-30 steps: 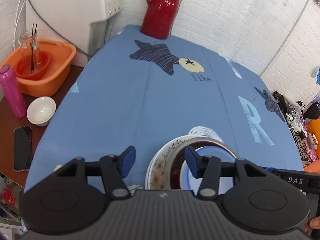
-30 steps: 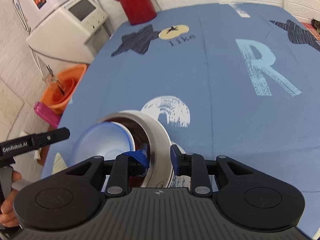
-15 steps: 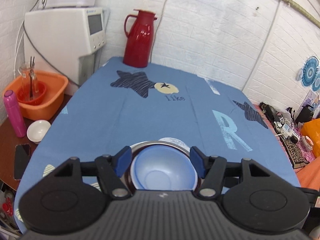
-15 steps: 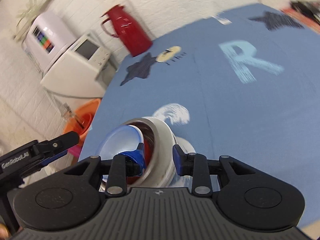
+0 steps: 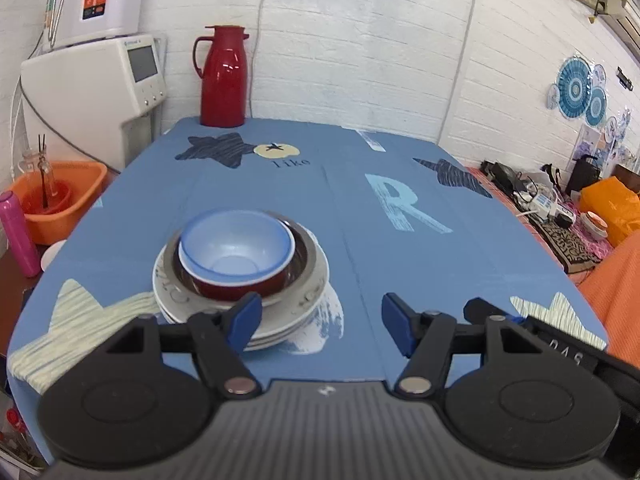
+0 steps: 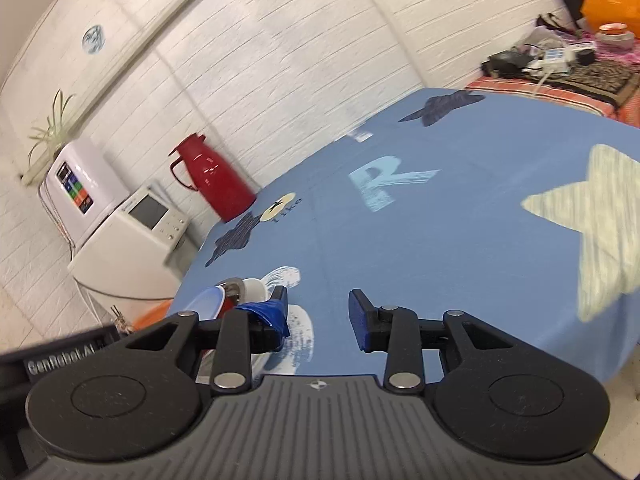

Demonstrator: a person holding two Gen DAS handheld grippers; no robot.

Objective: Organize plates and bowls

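Sitting near the front edge of a blue tabletop (image 5: 280,200), white plates (image 5: 304,304) are carrying a steel bowl (image 5: 306,258), red bowl (image 5: 240,286) and pale blue bowl (image 5: 236,246); left tool (image 5: 322,320) and right tool (image 6: 318,312) are hanging open, empty.

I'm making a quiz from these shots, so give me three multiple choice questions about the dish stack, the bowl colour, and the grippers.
1. Where is the red jug?
A. at the table's far edge by the wall
B. inside the orange basin
C. on the stack

2. What colour is the top bowl inside?
A. green
B. light blue
C. black

3. What state is the left gripper in?
A. shut on a plate
B. open, holding nothing
C. shut on the jug

Answers: 1 A, it stands at the far end of the blue cloth; 2 B, its inside shows pale blue; 3 B, its fingers stand apart over bare cloth.
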